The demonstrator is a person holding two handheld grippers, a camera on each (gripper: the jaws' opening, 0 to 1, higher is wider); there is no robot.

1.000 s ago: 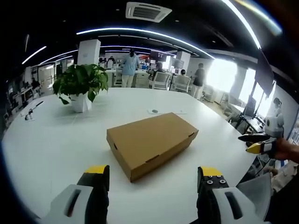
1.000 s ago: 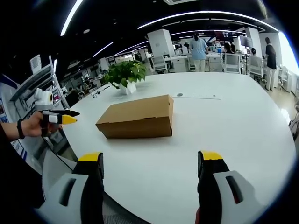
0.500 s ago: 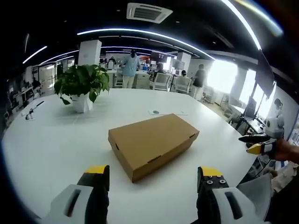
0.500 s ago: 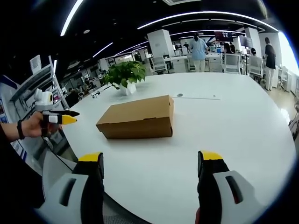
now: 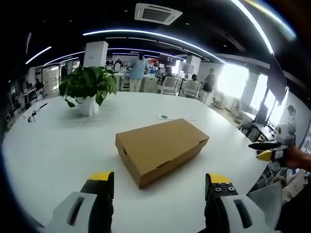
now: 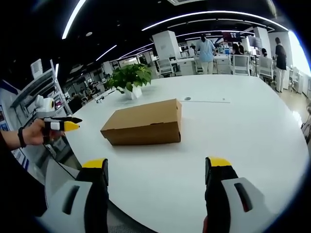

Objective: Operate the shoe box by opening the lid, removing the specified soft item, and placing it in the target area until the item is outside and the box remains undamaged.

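A brown cardboard shoe box (image 5: 160, 149) lies on the round white table (image 5: 53, 145) with its lid down. In the right gripper view the shoe box (image 6: 143, 122) sits a little left of centre. My left gripper (image 5: 158, 178) is open, held over the table just short of the box. My right gripper (image 6: 156, 165) is open too, near the table's edge and farther back from the box. The right gripper (image 5: 265, 149) shows at the right of the left gripper view, and the left gripper (image 6: 60, 124) at the left of the right gripper view. The box's contents are hidden.
A potted plant (image 5: 87, 90) in a white pot stands on the table beyond the box, also seen as the plant (image 6: 129, 77). A paper sheet (image 5: 170, 117) lies farther back. People and office chairs are past the table's far edge.
Both views have shifted slightly; the box sits a touch nearer and more central in the left gripper view. The box itself has not moved and both grippers stay open.
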